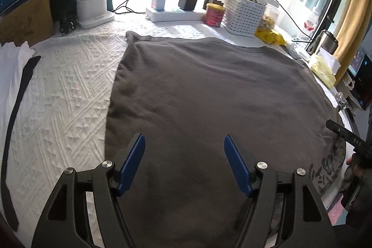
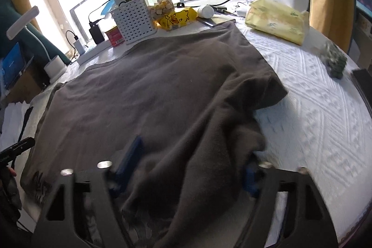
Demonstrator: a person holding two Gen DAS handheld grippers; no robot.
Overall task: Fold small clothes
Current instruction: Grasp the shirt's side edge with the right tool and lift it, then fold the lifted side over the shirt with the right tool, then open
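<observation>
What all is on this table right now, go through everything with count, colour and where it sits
T-shirt: one, dark grey, spread mid-table, near right side bunched.
Tablecloth: one, white, textured, under the shirt.
Basket: one, white, perforated, far edge.
Tin: one, red, left of basket.
Snack bag: one, yellow, right of basket.
Tissue pack: one, pale yellow, far right.
Power strip: one, white, by window.
Left gripper: jaws open over shirt.
Right gripper: blurred, cloth between jaws.

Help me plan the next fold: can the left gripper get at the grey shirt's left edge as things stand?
Probably yes. The left gripper hangs open over the grey shirt, and the shirt's left edge lies flat on the white cover with nothing on it.
</observation>
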